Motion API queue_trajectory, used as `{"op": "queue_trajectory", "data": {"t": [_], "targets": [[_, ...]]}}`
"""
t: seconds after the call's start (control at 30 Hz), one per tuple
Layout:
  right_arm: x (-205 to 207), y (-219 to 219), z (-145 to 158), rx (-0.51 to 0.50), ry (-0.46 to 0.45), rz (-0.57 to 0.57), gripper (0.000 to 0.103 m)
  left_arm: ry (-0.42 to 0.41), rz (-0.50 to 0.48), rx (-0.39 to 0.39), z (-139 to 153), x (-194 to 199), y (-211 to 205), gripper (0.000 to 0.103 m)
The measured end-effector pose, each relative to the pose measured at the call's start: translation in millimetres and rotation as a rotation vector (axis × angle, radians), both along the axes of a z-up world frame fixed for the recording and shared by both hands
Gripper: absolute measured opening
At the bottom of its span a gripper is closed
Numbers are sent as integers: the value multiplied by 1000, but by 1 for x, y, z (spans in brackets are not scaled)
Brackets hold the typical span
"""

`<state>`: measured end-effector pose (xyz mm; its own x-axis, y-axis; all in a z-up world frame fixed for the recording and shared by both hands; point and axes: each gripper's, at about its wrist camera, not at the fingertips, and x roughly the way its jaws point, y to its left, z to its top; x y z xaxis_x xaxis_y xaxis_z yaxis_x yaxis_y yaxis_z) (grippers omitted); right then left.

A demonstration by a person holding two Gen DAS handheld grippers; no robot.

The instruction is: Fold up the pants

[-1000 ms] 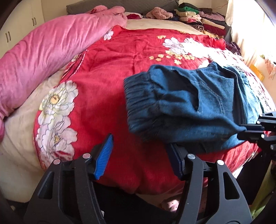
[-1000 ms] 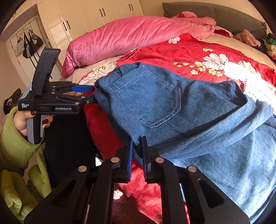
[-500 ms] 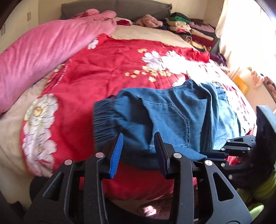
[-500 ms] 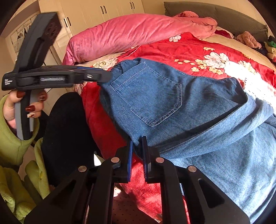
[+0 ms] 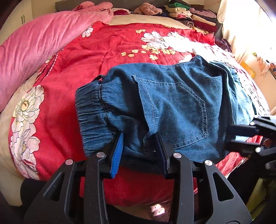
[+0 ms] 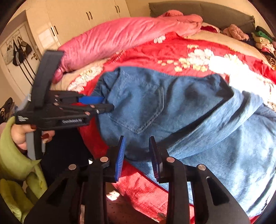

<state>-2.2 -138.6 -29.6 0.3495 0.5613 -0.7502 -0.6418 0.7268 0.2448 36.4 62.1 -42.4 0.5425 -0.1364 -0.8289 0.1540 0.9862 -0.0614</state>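
Observation:
Blue denim pants (image 5: 172, 110) lie partly folded on the red floral bedspread (image 5: 103, 56), back pocket up, elastic waistband to the left. My left gripper (image 5: 139, 151) is open, its fingers either side of the near edge just right of the waistband. In the right wrist view the pants (image 6: 198, 120) fill the middle and right. My right gripper (image 6: 138, 155) is open around the near fold of denim, not clamping it. The left gripper (image 6: 96, 103) shows there at the waistband corner.
A pink quilt (image 5: 43, 41) lies along the bed's left side. A stack of folded clothes (image 5: 189, 15) sits at the far headboard. White wardrobes (image 6: 77, 25) stand beyond the bed. The bed's near edge drops off just under both grippers.
My right gripper has opened and let go of the denim fold it was pinching. My left gripper has moved in onto the pants' near edge and narrowed its opening.

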Motion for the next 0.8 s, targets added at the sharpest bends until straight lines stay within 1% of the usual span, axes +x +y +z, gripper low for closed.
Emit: {"op": "queue_trajectory", "data": {"t": [0.07, 0.13, 0.2, 0.33, 0.37, 0.47, 0.57, 0.63, 0.67, 0.7, 0.8], "targets": [[4, 6, -14, -50, 49, -10, 27, -3, -2, -1, 0, 0, 0, 29], [8, 8, -25, -69, 82, -18, 27, -2, -3, -12, 0, 0, 0, 29], [8, 6, -27, -58, 91, -21, 28, -4, -3, -14, 0, -1, 1, 29], [5, -3, -19, -13, 104, -33, 28, -10, 10, -30, 4, -3, 3, 29], [3, -5, -15, -5, 94, -37, 29, -14, 14, -35, 6, -4, 4, 29], [1, -16, 0, 28, 57, -59, 42, -31, 24, -51, 16, -9, 7, 29], [1, -29, 13, 49, 19, -92, 43, -54, 28, -56, 28, -16, 7, 30], [1, -39, 20, 62, 4, -120, 47, -66, 26, -54, 35, -19, 5, 30], [2, -43, 23, 67, -3, -134, 53, -75, 24, -54, 39, -21, 5, 33], [2, -46, 26, 69, -12, -148, 55, -82, 22, -54, 43, -22, 3, 34], [2, -60, 35, 74, -42, -189, 56, -93, 4, -57, 51, -25, -4, 40]]}}
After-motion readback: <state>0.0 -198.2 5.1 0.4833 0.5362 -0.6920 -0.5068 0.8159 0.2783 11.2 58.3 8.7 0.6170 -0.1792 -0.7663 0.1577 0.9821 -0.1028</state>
